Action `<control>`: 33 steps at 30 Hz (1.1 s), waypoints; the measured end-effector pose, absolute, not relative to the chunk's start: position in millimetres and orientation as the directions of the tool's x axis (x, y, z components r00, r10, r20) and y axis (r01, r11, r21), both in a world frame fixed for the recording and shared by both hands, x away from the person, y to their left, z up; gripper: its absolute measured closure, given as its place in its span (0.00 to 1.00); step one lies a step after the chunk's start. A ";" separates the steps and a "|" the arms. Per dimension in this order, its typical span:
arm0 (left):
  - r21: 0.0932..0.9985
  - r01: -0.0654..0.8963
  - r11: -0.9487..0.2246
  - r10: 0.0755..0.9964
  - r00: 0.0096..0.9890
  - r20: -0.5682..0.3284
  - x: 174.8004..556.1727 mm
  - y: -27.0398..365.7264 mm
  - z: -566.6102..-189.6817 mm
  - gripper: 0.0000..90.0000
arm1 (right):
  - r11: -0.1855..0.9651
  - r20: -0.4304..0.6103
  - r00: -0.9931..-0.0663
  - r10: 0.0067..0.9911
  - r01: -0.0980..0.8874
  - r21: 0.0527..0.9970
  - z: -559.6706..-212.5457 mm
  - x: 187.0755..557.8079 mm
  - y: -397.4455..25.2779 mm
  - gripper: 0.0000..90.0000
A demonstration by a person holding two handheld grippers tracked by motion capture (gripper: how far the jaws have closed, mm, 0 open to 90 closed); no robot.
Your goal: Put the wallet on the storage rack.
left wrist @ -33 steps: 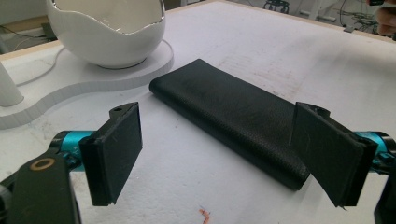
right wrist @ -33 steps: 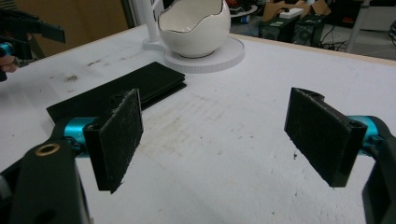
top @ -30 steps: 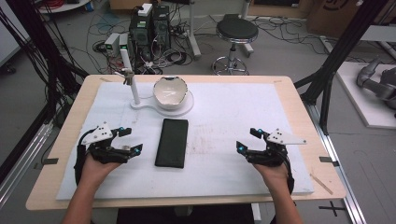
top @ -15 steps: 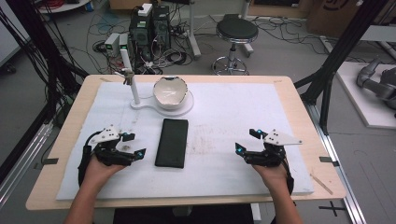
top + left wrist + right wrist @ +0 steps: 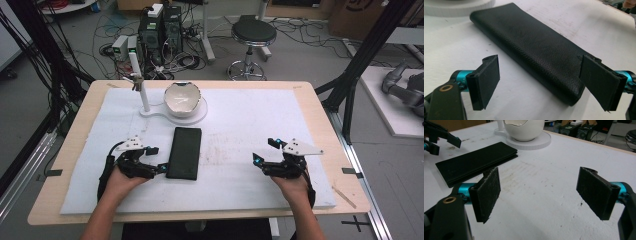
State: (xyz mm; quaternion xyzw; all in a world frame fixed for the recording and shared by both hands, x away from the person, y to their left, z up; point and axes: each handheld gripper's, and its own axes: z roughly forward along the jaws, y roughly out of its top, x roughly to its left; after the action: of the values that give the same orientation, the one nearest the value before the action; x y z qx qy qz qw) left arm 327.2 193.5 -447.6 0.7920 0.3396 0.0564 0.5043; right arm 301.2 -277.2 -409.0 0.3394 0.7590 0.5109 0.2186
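High view: the left gripper [image 5: 156, 160] sits at the near left corner of the black leather case [image 5: 184, 152], its jaws spread and reaching for the case's near end. The right gripper [image 5: 265, 151], also spread, hovers over bare white mat [image 5: 260, 120], well apart from the case on its far side. Beyond the case stands a white bowl [image 5: 182, 99] on a round white stand [image 5: 150, 111]. Compared with a second ago, the left gripper has moved in toward the case, from standing off beside it to nearly touching its edge; the right gripper has barely shifted.

Left gripper view: the jaws stand wide, and the case [image 5: 531, 47] lies just ahead, running away from the gripper. Its near corner reaches in between the two pads, close against the right-hand one. I judge this the approach step: the next move calls for easing forward so the pads straddle the case's near end, then closing.

Right gripper view: its jaws gape over empty mat; the case [image 5: 476, 162] lies ahead and off to the gripper's left, with the left gripper [image 5: 442, 137] beyond it and the bowl [image 5: 524, 128] farther ahead.
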 end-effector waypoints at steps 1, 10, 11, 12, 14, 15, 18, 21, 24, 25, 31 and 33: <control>0.829 0.494 -0.262 0.596 0.758 -0.264 328.4 190.5 -448.6 0.19 | 0.245 0.017 -0.672 0.741 0.293 0.924 -408.8 301.0 -278.2 0.22; 0.757 0.565 -0.329 0.617 0.735 -0.281 332.9 170.5 -451.5 0.19 | 0.229 0.027 -0.662 0.749 0.296 0.927 -409.3 302.0 -284.7 0.22; 0.755 0.566 -0.330 0.619 0.734 -0.280 332.1 168.1 -451.3 0.19 | 0.230 0.025 -0.662 0.749 0.295 0.927 -409.4 302.3 -284.7 0.22; 0.754 0.569 -0.329 0.618 0.733 -0.284 331.9 165.9 -451.4 0.19 | 0.230 0.026 -0.662 0.749 0.296 0.927 -409.5 302.5 -284.5 0.22; 0.751 0.571 -0.330 0.618 0.733 -0.285 331.7 164.4 -451.2 0.19 | 0.231 0.027 -0.663 0.748 0.298 0.926 -409.7 302.7 -284.4 0.22; 0.749 0.573 -0.333 0.622 0.730 -0.282 331.3 163.0 -450.9 0.19 | 0.234 0.023 -0.662 0.749 0.296 0.926 -410.0 303.2 -284.4 0.22; 0.744 0.568 -0.353 0.632 0.731 -0.257 329.6 159.4 -449.8 0.19 | 0.240 0.024 -0.666 0.745 0.301 0.923 -410.6 303.2 -283.2 0.22; 0.747 0.572 -0.339 0.648 0.718 -0.255 328.0 160.1 -449.8 0.26 | 0.240 0.024 -0.666 0.746 0.301 0.923 -410.4 302.7 -282.7 0.22; 0.753 0.597 -0.278 0.646 0.696 -0.313 328.5 165.5 -451.6 0.44 | 0.241 0.023 -0.666 0.746 0.302 0.922 -410.4 302.5 -282.3 0.22; 0.754 0.600 -0.267 0.640 0.695 -0.327 328.8 167.1 -452.3 0.50 | 0.243 0.022 -0.666 0.746 0.302 0.922 -410.4 302.5 -282.0 0.22; 0.771 0.580 -0.263 0.616 0.716 -0.328 327.8 166.1 -451.9 0.70 | 0.247 0.016 -0.668 0.744 0.298 0.922 -410.0 302.1 -279.9 0.22; 0.783 0.564 -0.262 0.607 0.727 -0.321 327.0 165.8 -450.9 0.74 | 0.249 0.017 -0.670 0.742 0.299 0.921 -409.9 302.0 -279.0 0.22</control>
State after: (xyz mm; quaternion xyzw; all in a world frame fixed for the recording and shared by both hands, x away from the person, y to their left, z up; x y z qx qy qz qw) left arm 327.0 165.8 -450.9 0.7941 0.3687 0.0222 0.4826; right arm 302.0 -279.0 -409.9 0.3427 0.7596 0.5080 0.2181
